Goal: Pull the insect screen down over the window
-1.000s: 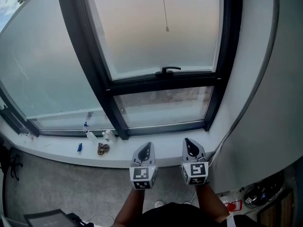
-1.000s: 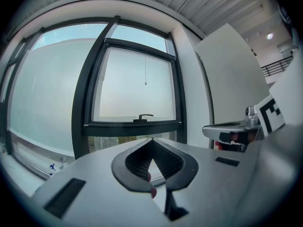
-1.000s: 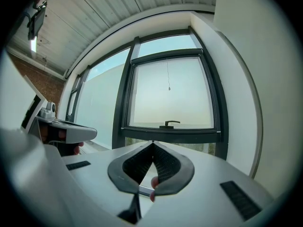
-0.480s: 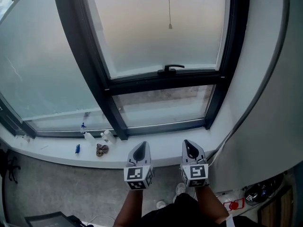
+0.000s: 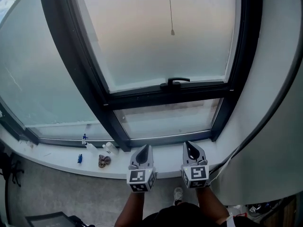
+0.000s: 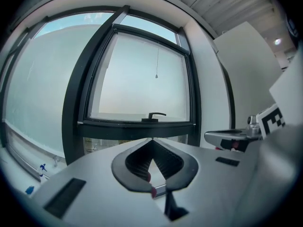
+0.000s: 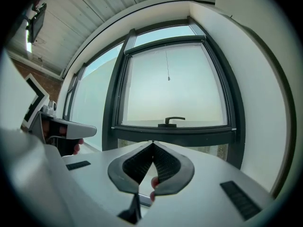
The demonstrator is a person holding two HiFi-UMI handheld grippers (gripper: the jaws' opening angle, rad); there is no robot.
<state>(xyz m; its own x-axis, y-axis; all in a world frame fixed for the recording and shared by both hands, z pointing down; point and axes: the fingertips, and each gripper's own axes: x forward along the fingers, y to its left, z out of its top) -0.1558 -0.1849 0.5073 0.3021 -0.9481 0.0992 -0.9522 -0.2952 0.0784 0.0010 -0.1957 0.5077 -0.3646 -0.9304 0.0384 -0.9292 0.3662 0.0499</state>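
A dark-framed window fills the view ahead, with a black handle on its lower sash rail. A thin pull cord with a small weight hangs down in front of the pane, far above both grippers; it also shows as the cord weight and the cord weight. My left gripper and right gripper are held side by side below the sill, both shut and empty, pointing at the window. The left gripper's tips and the right gripper's tips meet with nothing between them.
A white sill runs along the window's foot, carrying small bottles, a blue item and a brown clump. A white wall stands at the right. Grey floor lies below, with a cable at the right.
The head view has tilted up, so the window and cord sit lower in the frame. Both grippers keep their places side by side, still shut.
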